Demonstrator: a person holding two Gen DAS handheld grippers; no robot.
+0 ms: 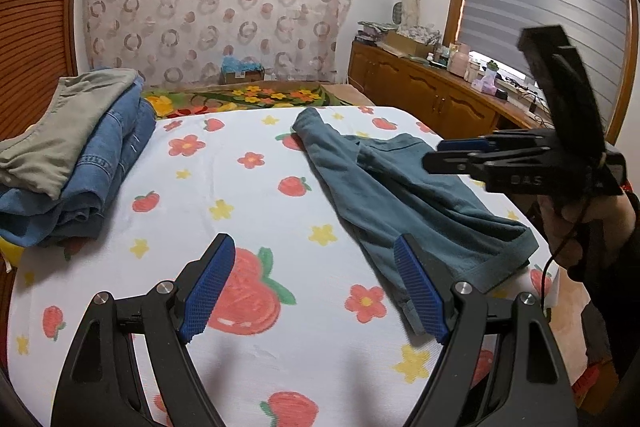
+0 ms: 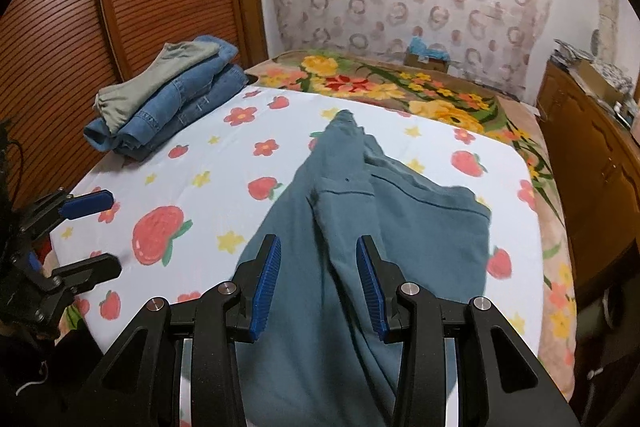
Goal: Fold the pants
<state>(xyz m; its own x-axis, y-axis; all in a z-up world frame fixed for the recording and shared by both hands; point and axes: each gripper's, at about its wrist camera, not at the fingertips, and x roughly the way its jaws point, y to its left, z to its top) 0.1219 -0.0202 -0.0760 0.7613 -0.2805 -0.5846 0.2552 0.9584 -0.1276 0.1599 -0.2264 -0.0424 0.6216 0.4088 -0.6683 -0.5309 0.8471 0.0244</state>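
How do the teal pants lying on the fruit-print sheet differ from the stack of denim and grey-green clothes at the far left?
The teal cotton pants lie loose and rumpled, spread in one layer mid-sheet; the stack of denim and grey-green clothes is folded and piled several layers high at the edge. The pants are one colour; the stack mixes blue denim with a grey-green piece on top. Both rest on the white fruit-print sheet, with neither gripper touching them.
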